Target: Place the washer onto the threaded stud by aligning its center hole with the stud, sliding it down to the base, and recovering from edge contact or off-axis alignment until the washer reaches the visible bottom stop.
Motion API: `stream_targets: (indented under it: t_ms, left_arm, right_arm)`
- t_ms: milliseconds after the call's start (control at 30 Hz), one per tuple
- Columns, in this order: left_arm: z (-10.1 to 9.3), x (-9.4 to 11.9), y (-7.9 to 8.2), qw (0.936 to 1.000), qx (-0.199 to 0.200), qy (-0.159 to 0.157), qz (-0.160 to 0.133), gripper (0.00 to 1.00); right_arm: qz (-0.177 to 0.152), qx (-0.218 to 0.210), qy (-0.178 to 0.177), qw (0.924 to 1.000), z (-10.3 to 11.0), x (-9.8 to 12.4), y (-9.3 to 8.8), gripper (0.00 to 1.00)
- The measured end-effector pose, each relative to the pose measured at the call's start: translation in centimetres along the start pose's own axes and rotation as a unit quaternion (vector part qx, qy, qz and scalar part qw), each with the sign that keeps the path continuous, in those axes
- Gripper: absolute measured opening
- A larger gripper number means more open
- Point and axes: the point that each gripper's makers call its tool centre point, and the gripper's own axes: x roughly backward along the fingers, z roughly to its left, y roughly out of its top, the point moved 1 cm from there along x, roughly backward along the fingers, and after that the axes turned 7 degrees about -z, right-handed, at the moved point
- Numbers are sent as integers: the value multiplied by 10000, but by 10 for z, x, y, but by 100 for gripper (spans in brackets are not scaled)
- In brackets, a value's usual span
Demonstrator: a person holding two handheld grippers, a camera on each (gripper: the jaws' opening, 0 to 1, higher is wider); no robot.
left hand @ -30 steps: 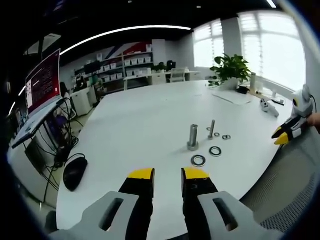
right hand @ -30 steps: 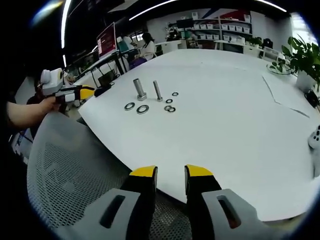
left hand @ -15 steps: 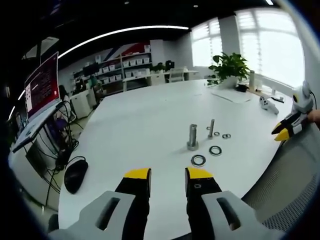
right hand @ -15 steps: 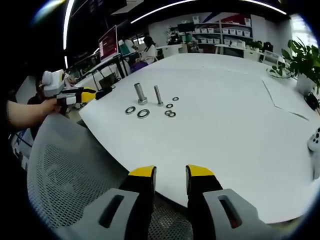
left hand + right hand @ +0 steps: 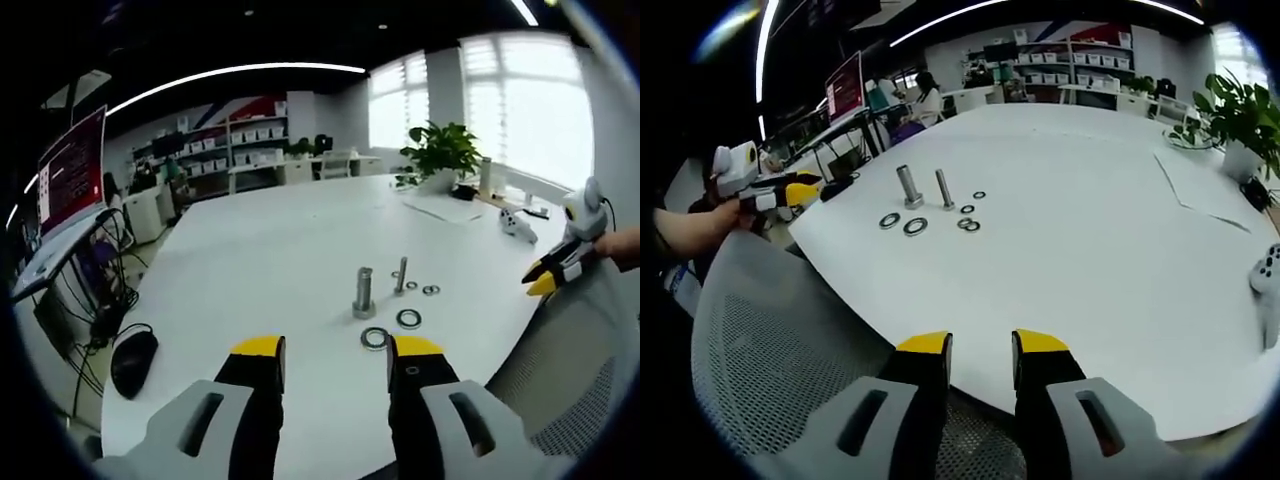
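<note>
Two threaded studs stand upright on the white table: a thick one and a thin one. Two large washers lie flat in front of them, and small washers lie beside the thin stud. My left gripper is open and empty, short of the nearest large washer. My right gripper is open and empty over the table's near edge, far from the thick stud, the thin stud and the large washers. The left gripper also appears there, held in a hand.
A black mouse lies at the table's left edge, near a monitor. A mesh chair back stands against the near edge. A paper sheet and a potted plant sit far right. The right gripper shows beyond the washers.
My left gripper's jaws have spread wider apart, and its view has come a little closer to the studs. The right gripper's view has barely shifted.
</note>
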Motion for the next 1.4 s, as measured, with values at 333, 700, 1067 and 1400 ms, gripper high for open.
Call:
stream_targets:
  t_ms: [333, 700, 1067, 1400]
  left_arm:
    - [10, 3, 5, 9997, 87, -239, -25, 48]
    - [34, -9, 7, 9972, -377, -491, 415, 50]
    - [40, -32, 9, 9914, -569, -884, 783, 50]
    - [37, -43, -3, 9816, -802, -1179, 1266, 49]
  right_arm:
    - [74, -78, -88, 9999, -3, 1, -3, 27]
    - [116, -140, -328, 9993, -10, 3, -5, 27]
    - [74, -208, -231, 9995, -8, 2, -5, 27]
    - [13, -360, -260, 9990, -9, 3, -5, 27]
